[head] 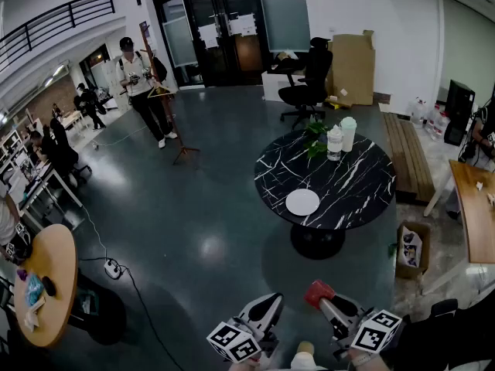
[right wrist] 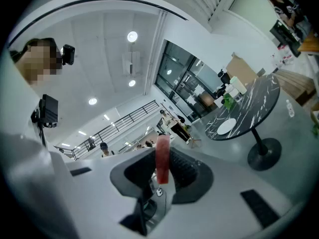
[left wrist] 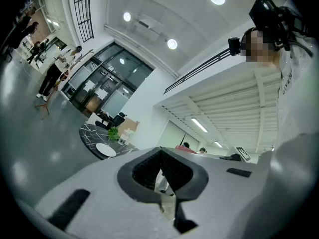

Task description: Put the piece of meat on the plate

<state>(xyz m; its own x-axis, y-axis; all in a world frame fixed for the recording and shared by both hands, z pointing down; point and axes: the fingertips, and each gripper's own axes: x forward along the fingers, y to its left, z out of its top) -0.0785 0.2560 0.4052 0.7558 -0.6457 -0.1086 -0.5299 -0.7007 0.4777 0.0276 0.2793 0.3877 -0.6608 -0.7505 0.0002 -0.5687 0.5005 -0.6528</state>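
Note:
A red piece of meat sticks out of my right gripper at the bottom of the head view. In the right gripper view the meat stands upright between the dark pads, and the right gripper is shut on it. A white plate lies bare near the front edge of a round black marble table, some way ahead of both grippers. The plate shows far off at the right of that view. My left gripper sits beside the right one, its jaws together and holding nothing.
On the table's far side stand a plant, a bottle and a cup. A cardboard box sits by the table's foot. A power strip with its cable lies on the floor at left. A person stands far back.

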